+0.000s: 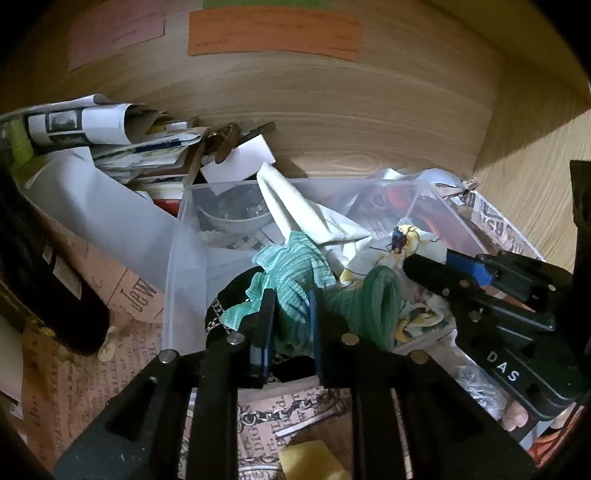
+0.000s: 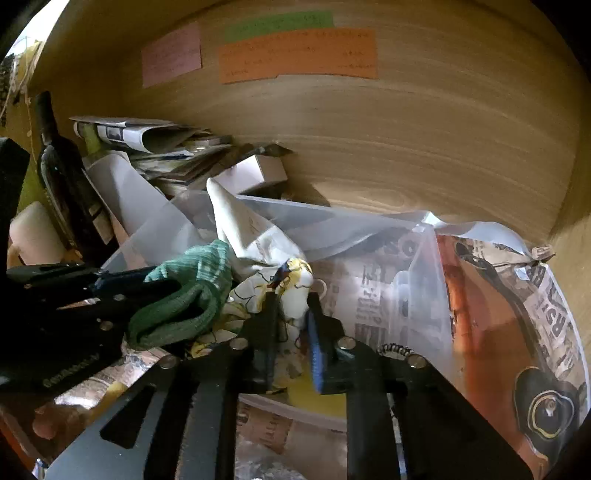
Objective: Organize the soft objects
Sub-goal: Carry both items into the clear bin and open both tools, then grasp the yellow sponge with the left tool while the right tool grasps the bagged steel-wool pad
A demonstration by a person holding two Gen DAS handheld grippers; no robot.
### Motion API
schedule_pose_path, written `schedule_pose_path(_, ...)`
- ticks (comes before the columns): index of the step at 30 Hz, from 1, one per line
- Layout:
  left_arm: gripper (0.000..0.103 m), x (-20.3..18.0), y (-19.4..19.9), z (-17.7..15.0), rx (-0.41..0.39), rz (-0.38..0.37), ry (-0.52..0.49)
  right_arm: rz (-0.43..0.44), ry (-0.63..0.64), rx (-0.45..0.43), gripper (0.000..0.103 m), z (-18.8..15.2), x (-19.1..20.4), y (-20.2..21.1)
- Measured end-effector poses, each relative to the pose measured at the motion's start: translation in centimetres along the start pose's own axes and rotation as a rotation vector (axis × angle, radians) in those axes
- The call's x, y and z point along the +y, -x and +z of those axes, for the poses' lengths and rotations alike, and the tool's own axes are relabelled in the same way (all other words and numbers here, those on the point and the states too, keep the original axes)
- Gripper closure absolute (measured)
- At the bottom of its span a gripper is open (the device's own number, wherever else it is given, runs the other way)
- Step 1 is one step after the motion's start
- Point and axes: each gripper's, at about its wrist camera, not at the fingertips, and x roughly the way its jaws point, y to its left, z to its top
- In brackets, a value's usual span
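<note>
My left gripper (image 1: 291, 306) is shut on a green knitted cloth (image 1: 295, 273) and holds it over the clear plastic bin (image 1: 184, 236). The same green cloth (image 2: 192, 280) shows in the right wrist view, with the left gripper (image 2: 147, 284) at the left. My right gripper (image 2: 291, 306) is shut on a white cloth with yellow and black print (image 2: 291, 284), next to the green one. In the left wrist view the right gripper (image 1: 424, 262) comes in from the right onto that printed cloth (image 1: 406, 236). A plain white cloth (image 1: 295, 206) stands up in the bin behind both.
A wooden shelf back (image 1: 332, 110) carries orange (image 1: 273, 31) and pink (image 1: 114, 35) paper labels. A stack of papers (image 1: 110, 136) and a dark wine bottle (image 2: 66, 177) stand at left. Printed plastic bags (image 2: 517, 295) fill the right. A yellow sponge (image 1: 310, 461) lies on newsprint paper in front.
</note>
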Motion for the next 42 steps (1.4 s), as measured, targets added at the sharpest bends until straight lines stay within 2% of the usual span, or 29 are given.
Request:
schedule_pose_path(3, 0.079, 0.0, 0.7, 0.0, -0.009, -0.007, 0.004, 0.007, -0.004, -0.011, 0.071, 0.1, -0.1, 0.6)
schedule_pose_path(5, 0.073, 0.0, 1.6, 0.0, -0.027, -0.010, 0.002, 0.008, -0.004, -0.031, 0.054, 0.3, -0.2, 1.3)
schedule_pose_path(9, 0.051, 0.0, 3.9, 0.0, -0.090, -0.013, 0.006, 0.014, 0.006, -0.083, 0.041, 0.6, -0.1, 3.4)
schedule_pose_path(14, 0.037, 0.2, 7.3, -0.2, -0.177, -0.012, 0.014, 0.031, -0.007, -0.145, 0.027, 0.6, -0.2, 6.1)
schedule_pose_path(17, 0.033, 0.6, 9.0, -0.4, -0.213, -0.012, 0.024, 0.031, 0.005, -0.175, 0.020, 0.3, 0.1, 7.6)
schedule_pose_path(21, 0.015, 1.0, 10.8, -1.1, -0.251, 0.006, 0.035, 0.026, 0.032, -0.190, 0.017, -0.7, 0.6, 9.1)
schedule_pose_path(24, 0.008, 1.2, 11.5, -2.1, -0.256, 0.013, 0.047, 0.022, 0.045, -0.176, 0.015, -1.9, 0.7, 9.6)
schedule_pose_path(29, 0.006, 1.2, 11.1, -4.0, -0.201, 0.030, 0.035, 0.029, 0.043, -0.109, 0.015, -4.1, 0.6, 9.1)
schedule_pose_path(37, 0.006, 1.1, 6.7, -7.7, -0.032, 0.011, 0.074, 0.055, 0.003, 0.026, 0.015, -7.9, 0.3, 6.6)
schedule_pose_path(42, 0.006, 0.5, 5.0, -9.7, 0.010, 0.034, 0.057, 0.067, -0.022, 0.087, 0.015, -9.2, -0.3, 5.3)
